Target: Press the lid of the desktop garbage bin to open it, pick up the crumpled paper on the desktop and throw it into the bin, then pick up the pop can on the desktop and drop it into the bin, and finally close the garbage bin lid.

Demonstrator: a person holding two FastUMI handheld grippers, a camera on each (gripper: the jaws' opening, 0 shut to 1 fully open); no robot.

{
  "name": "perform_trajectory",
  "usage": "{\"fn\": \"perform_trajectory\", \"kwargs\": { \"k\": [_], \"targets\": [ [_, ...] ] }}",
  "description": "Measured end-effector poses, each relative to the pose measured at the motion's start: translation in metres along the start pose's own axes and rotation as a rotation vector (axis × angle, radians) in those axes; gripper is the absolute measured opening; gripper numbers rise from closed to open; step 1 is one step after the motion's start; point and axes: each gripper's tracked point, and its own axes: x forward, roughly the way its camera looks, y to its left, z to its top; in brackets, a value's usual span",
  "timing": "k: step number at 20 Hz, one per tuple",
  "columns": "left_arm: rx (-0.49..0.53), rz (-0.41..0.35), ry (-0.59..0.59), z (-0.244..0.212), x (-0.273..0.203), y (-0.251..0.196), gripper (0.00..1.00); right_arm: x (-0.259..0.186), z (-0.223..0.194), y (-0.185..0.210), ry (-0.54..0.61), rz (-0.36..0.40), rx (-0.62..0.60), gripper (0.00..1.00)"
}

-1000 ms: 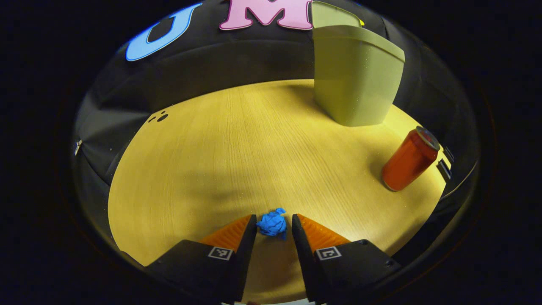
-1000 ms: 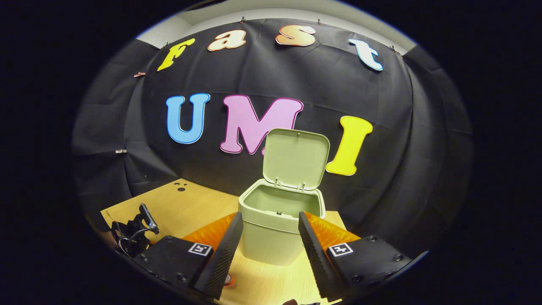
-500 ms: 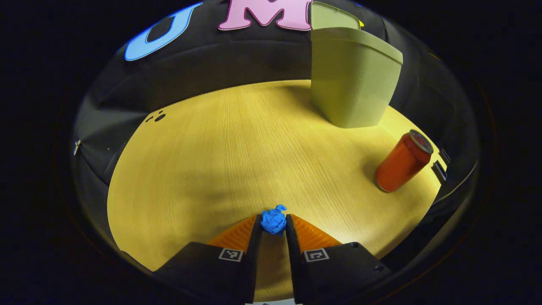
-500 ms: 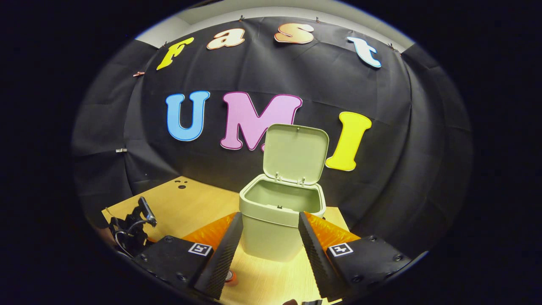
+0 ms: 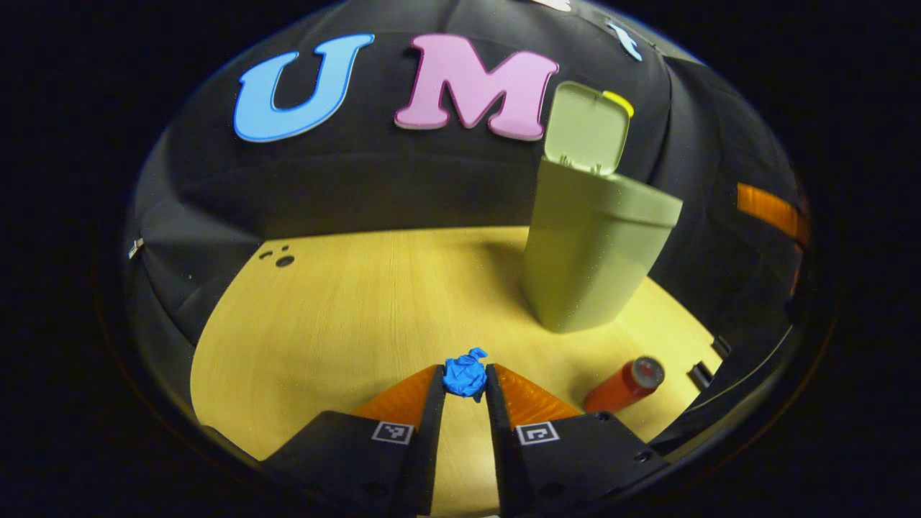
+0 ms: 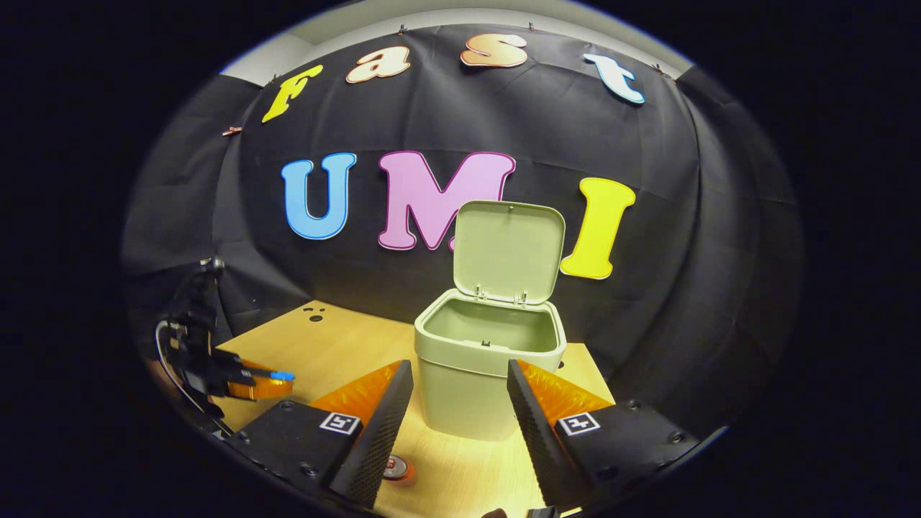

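Landmark: pale green plastic desktop bin [image 6: 489,367], standing on the light wooden desktop [image 5: 345,309]. Its hinged lid [image 6: 509,250] stands upright behind the open mouth.

Left gripper [image 5: 465,388]: jaws clamped on the small blue crumpled paper ball [image 5: 465,374], both fingers pressing its sides. In the right gripper view the left gripper [image 6: 270,381] sits well left of the bin, clear of the desktop, a blue bit at its tip.

Right gripper [image 6: 460,403]: jaws apart, nothing between them, held in front of the bin.

Red pop can [image 5: 623,385]: upright on the desktop, in front of the bin.

Step, by my reading: paper in hand, bound for the bin. Next move calls for carrying it above the open mouth, clear of the rim, then releasing.

Views differ: the right gripper view looks down into the bin, no paper visible inside; the left gripper view gives its outer wall and the grip on the paper.
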Motion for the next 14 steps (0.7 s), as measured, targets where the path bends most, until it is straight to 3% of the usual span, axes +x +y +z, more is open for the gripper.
{"fn": "perform_trajectory", "kwargs": {
  "k": [8, 9, 14],
  "targets": [
    [-0.014, -0.09, -0.253, 0.141, -0.009, -0.041, 0.41, -0.003, -0.001, -0.002, -0.006, 0.0, 0.005, 0.85],
    [-0.011, -0.105, -0.28, 0.155, -0.009, -0.046, 0.37, -0.004, 0.0, -0.003, -0.008, -0.004, 0.005, 0.85],
    [0.039, -0.197, -0.366, 0.214, 0.006, -0.087, 0.37, -0.01, 0.001, -0.015, -0.017, -0.037, -0.008, 0.84]
  ]
}}
